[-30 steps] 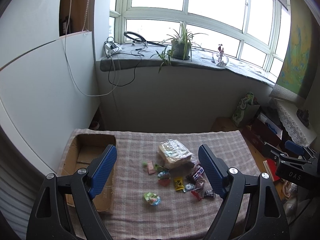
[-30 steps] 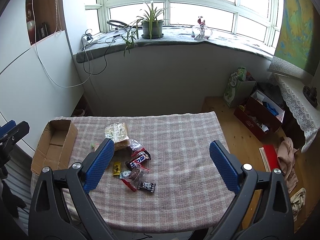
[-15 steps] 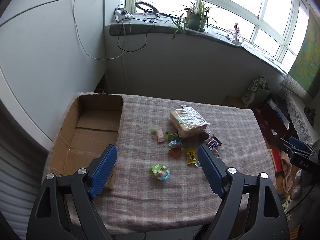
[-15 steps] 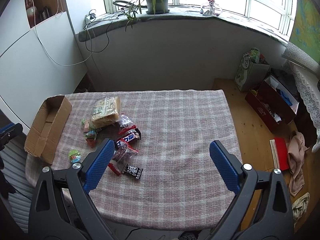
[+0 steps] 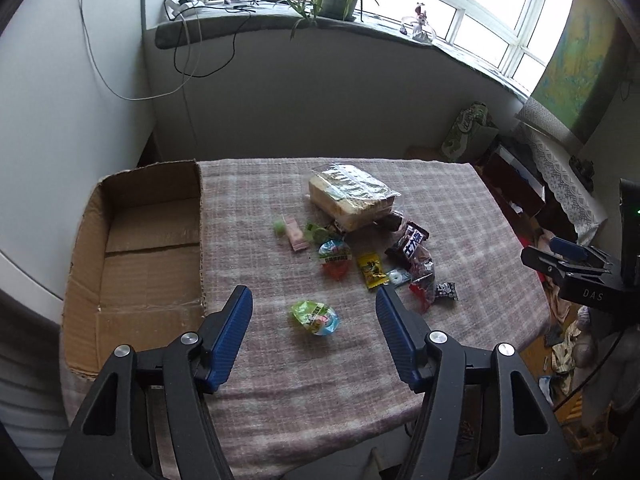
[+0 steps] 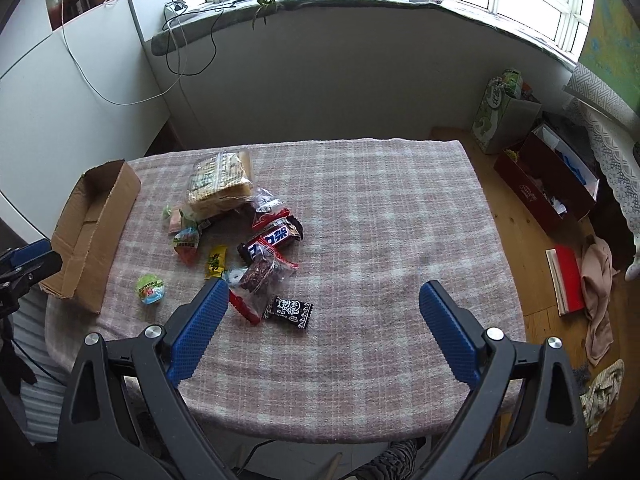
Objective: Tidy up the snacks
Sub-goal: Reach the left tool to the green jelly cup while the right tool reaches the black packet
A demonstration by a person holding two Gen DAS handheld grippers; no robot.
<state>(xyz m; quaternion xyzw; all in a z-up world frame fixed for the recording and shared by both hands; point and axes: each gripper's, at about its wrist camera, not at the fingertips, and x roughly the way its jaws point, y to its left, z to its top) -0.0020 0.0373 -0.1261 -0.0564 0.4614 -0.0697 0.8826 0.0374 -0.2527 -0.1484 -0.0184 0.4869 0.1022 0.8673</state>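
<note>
A heap of snacks lies mid-table on a checked cloth: a bagged bread loaf [image 5: 348,196], a dark chocolate bar [image 5: 410,240], a yellow packet [image 5: 372,270] and a small black packet [image 6: 290,311]. A green jelly cup [image 5: 316,317] sits apart, nearer me. At the table's left stands a cardboard box [image 5: 140,248] with nothing in it. My left gripper [image 5: 314,300] hovers above the jelly cup, its jaws closing with no pad touching anything. My right gripper [image 6: 324,290] hangs open over the cloth, just right of the black packet.
The table's front edge [image 6: 320,428] lies close below both grippers. Right of the table, the wooden floor holds a red box [image 6: 548,184], a patterned bag [image 6: 500,108] and cloths [image 6: 598,280]. A white panel [image 5: 60,100] stands on the left.
Both grippers have sunk toward the table and tipped further down, so the snacks look larger. The left jaws have narrowed; the right jaws stay wide.
</note>
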